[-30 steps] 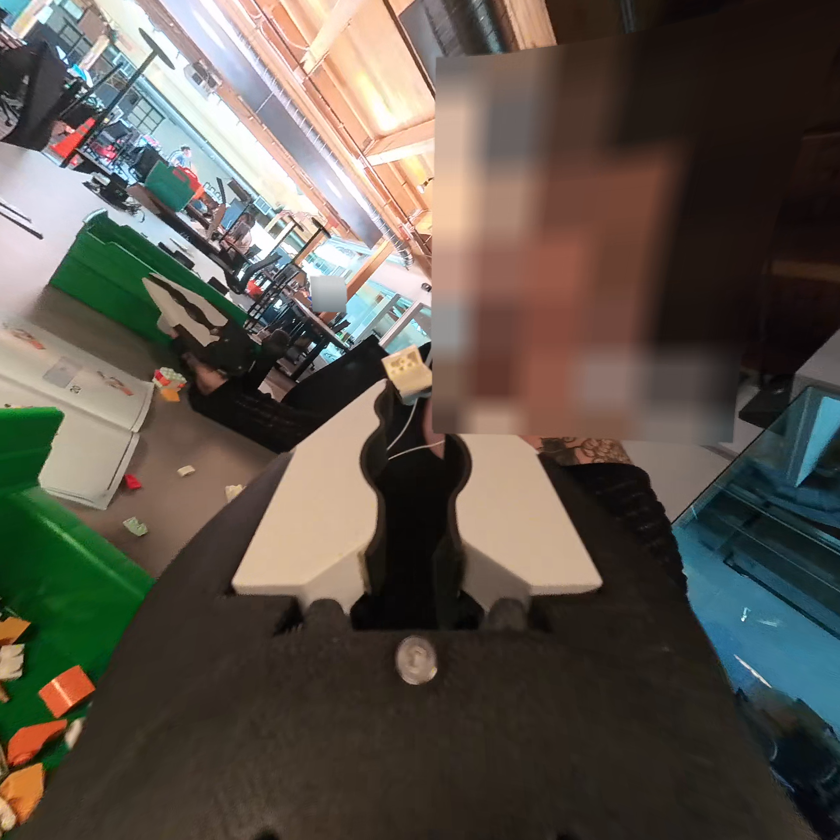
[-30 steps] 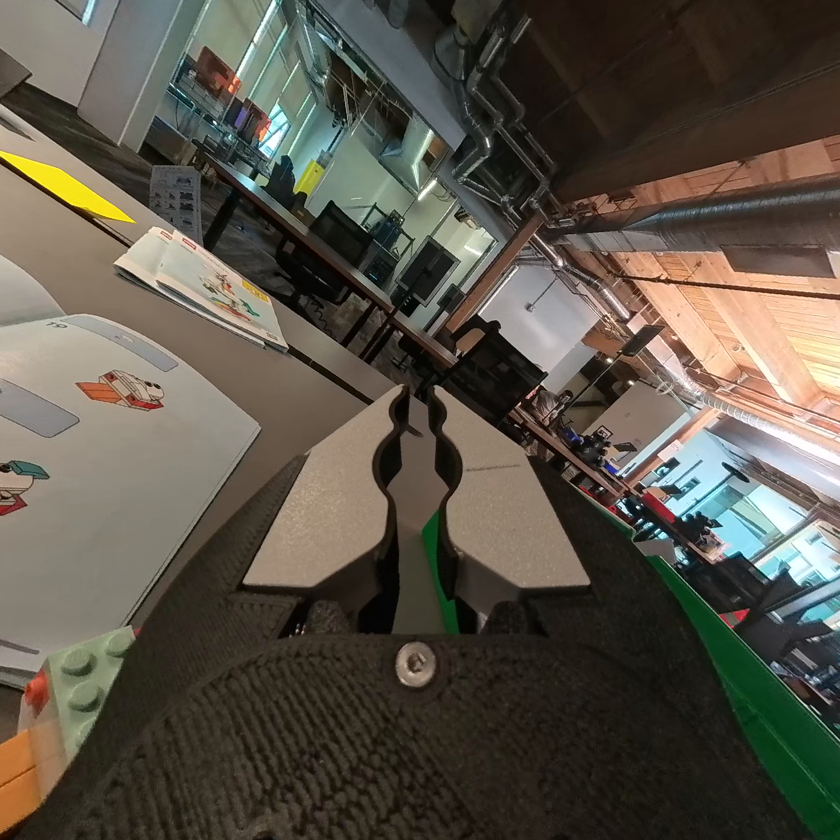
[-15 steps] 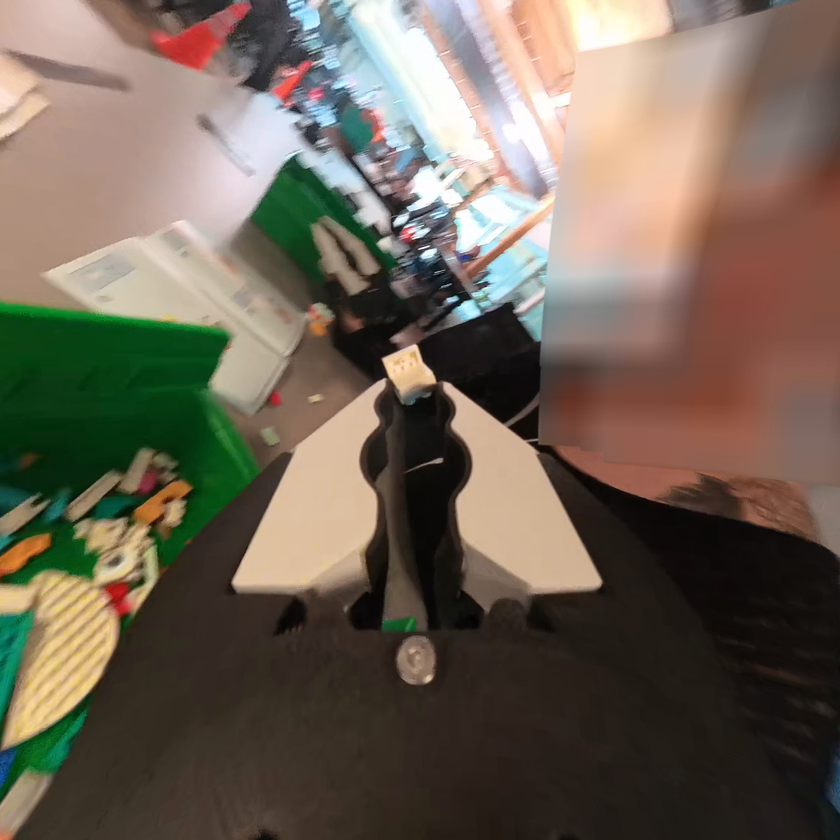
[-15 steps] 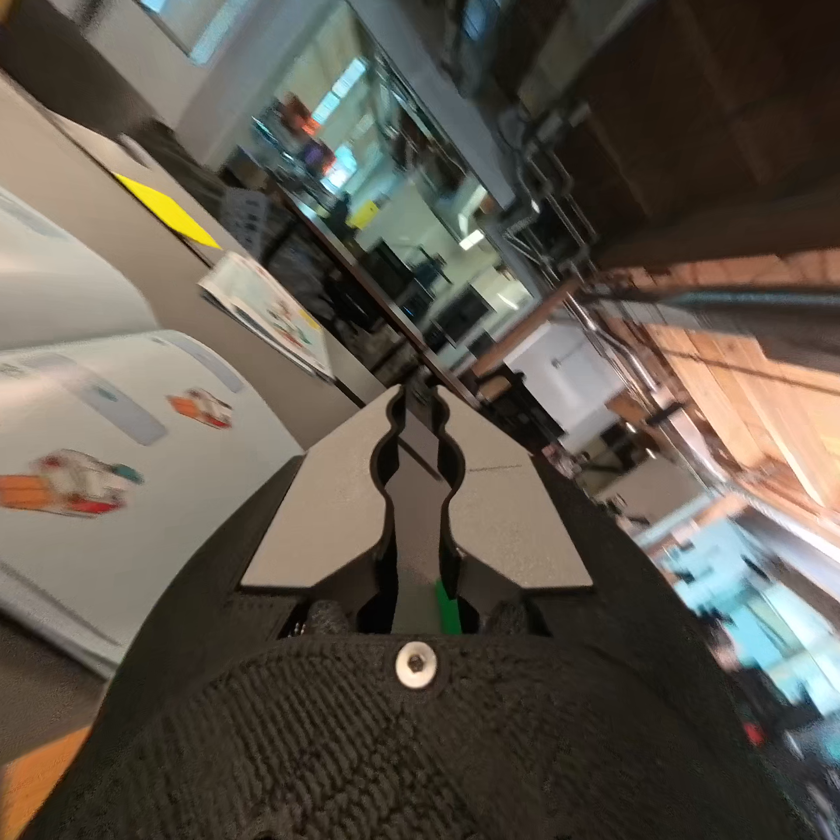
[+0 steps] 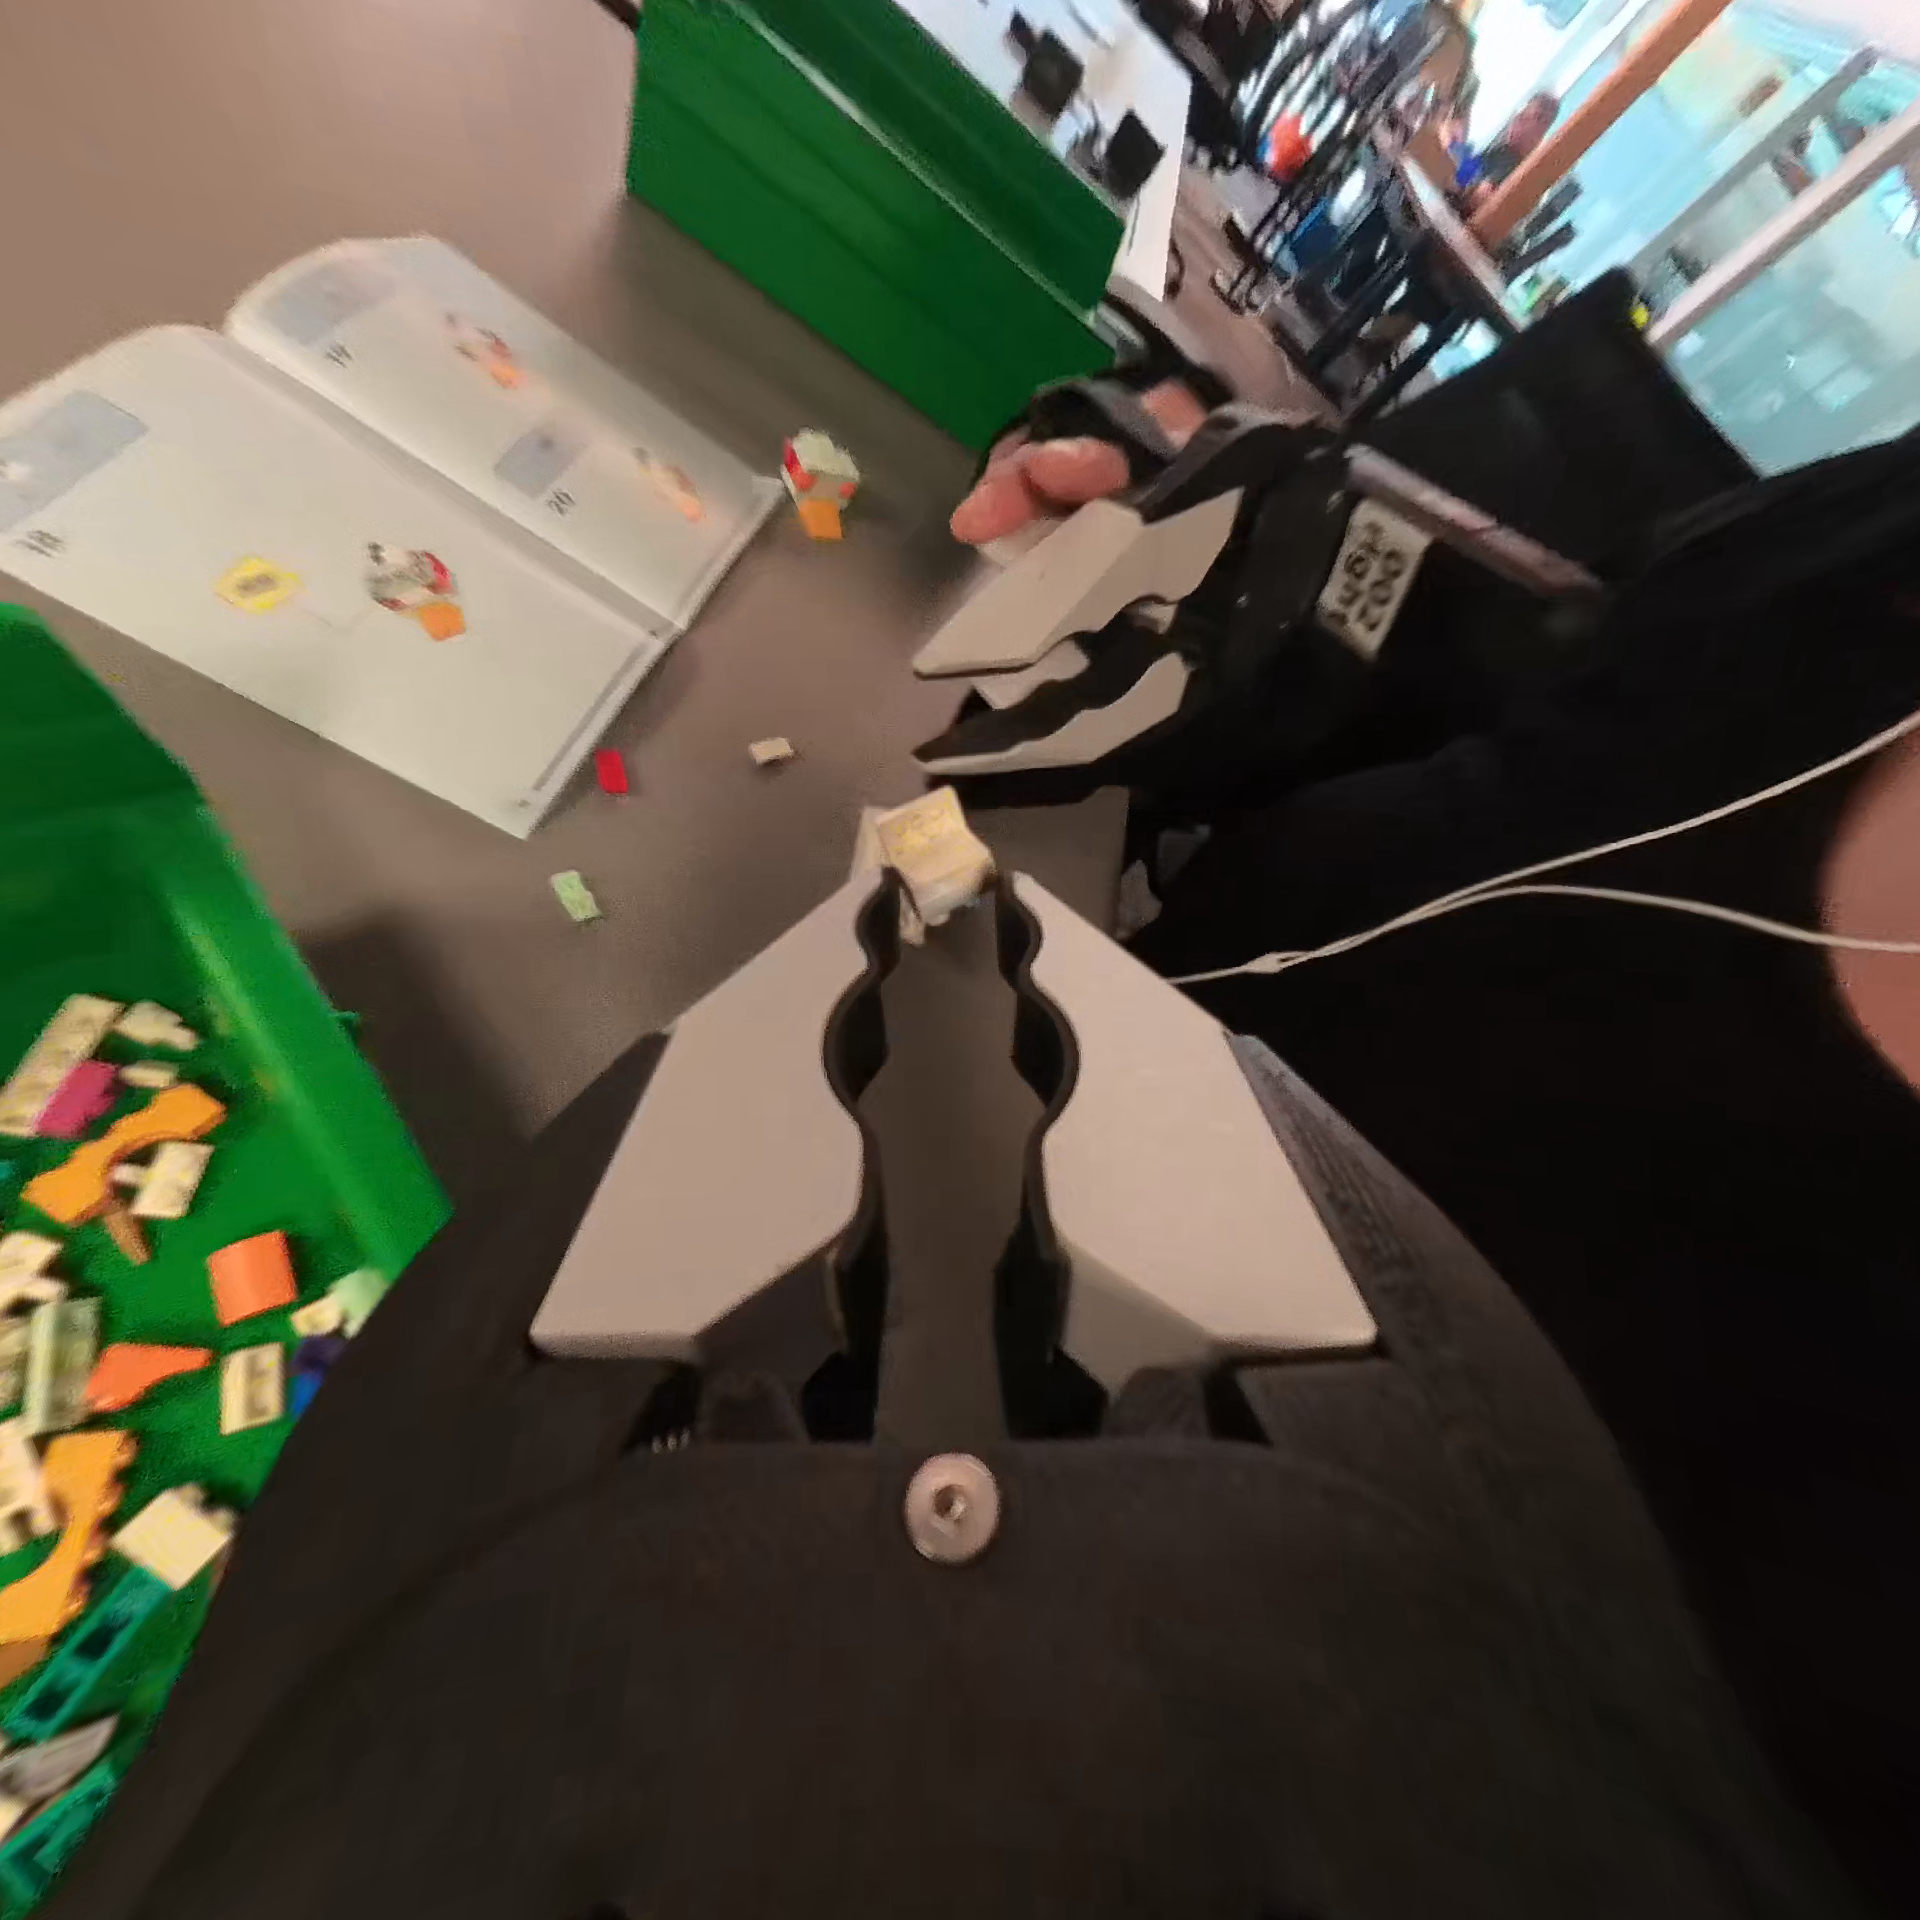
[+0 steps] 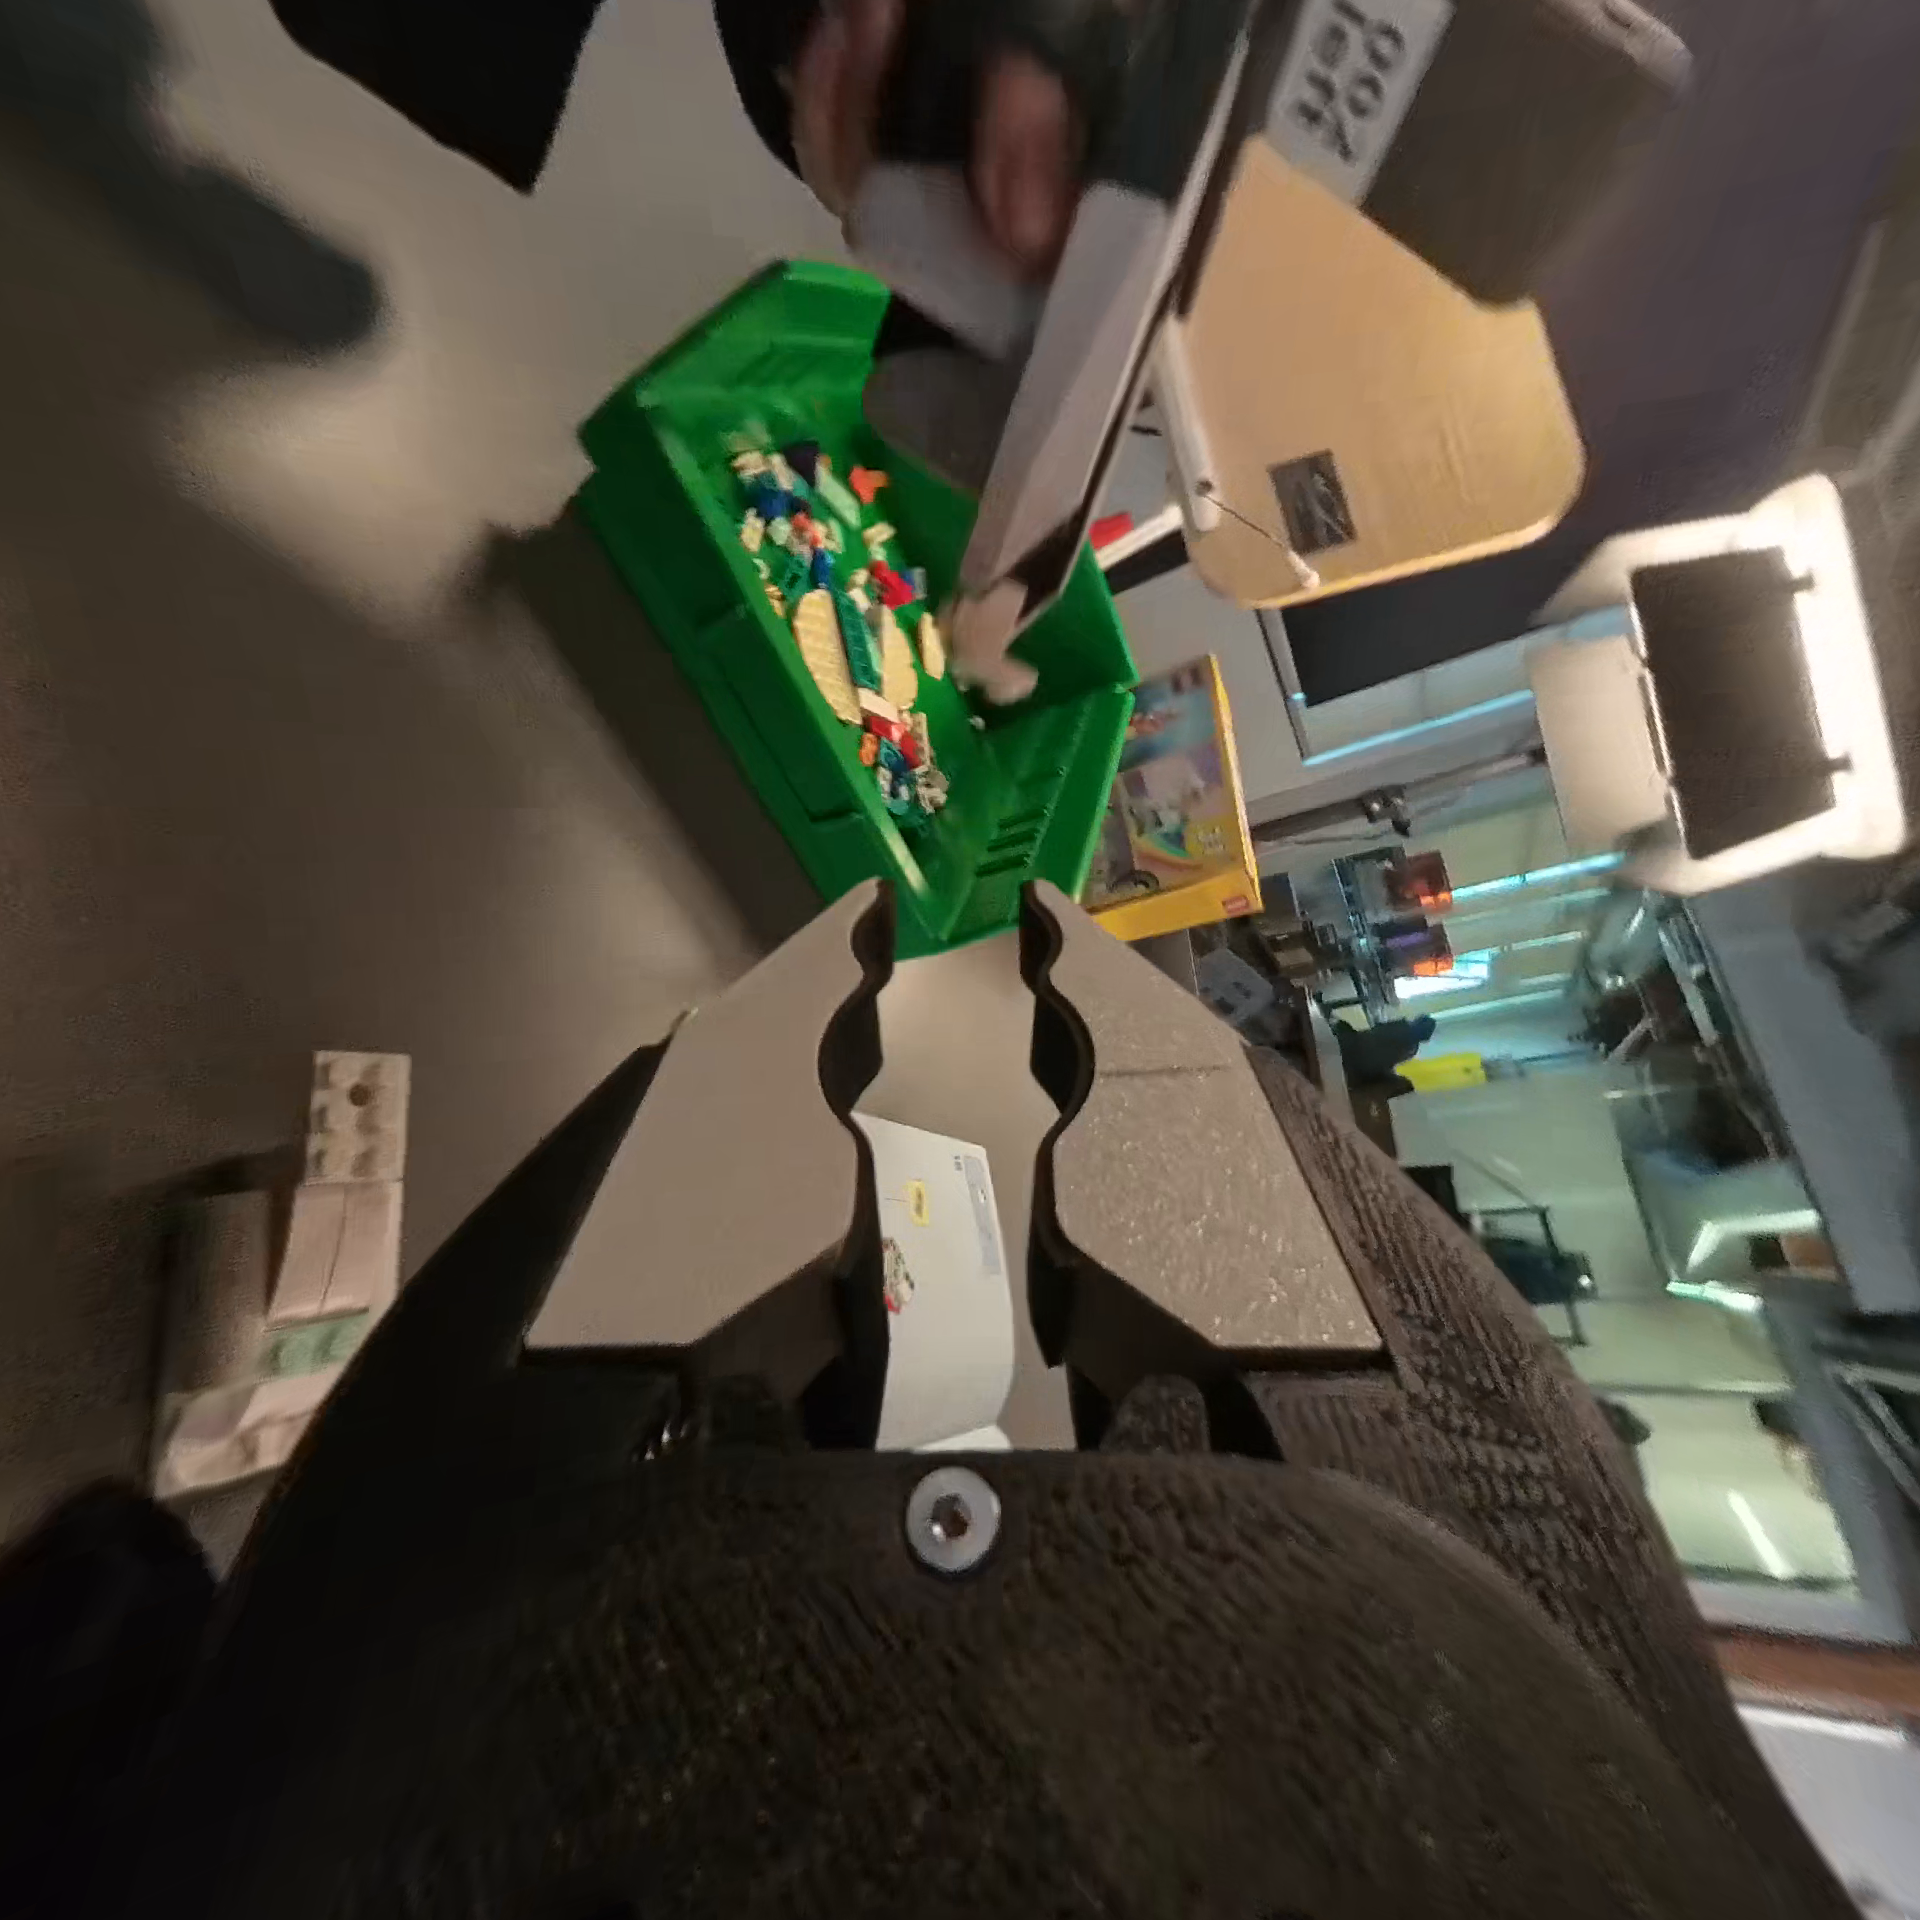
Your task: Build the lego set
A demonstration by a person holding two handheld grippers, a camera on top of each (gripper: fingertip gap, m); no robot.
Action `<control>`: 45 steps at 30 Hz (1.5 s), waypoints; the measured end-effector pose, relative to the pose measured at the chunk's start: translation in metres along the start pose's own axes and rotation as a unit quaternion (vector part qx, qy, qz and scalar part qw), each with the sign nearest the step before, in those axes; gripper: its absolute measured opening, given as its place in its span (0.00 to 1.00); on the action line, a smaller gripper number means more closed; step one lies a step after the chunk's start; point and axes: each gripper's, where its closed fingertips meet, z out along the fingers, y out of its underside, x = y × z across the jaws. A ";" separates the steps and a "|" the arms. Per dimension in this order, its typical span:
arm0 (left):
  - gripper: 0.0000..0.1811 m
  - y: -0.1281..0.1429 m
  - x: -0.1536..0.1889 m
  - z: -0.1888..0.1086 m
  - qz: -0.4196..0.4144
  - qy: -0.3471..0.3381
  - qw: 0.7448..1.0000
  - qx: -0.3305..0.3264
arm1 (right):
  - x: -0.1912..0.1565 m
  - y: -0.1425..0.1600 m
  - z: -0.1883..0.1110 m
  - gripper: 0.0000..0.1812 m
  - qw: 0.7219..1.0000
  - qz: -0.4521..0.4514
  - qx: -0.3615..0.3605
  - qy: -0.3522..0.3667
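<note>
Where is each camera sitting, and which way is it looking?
Left wrist view: sits behind the left tongs, which pinch a small white brick; it looks across the grey table at the open booklet, with the right tongs and a hand beyond.
Right wrist view: sits behind the open right tongs, facing the green bin of bricks.
Both show the bin, the booklet, and each other's tongs.

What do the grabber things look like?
Each is a chunky black textured body with a silver screw in the middle and two flat grey fingers with wavy black inner edges: the left gripper and the right gripper. A white marker tag is stuck on each one's side. The person wears a black sleeve, crossed by a thin white cable.
</note>
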 end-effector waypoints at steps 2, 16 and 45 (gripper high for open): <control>0.10 0.013 0.002 0.016 0.011 -0.006 1.000 -0.023 | -0.004 -0.009 0.003 0.16 0.999 -0.045 -0.011 -0.016; 0.10 0.049 0.017 0.029 0.019 0.004 0.994 -0.108 | -0.045 -0.029 0.014 0.03 0.944 -0.315 -0.028 -0.095; 0.09 0.008 0.010 0.018 0.018 -0.031 0.991 0.129 | -0.013 -0.030 0.019 0.05 0.984 -0.151 -0.095 -0.012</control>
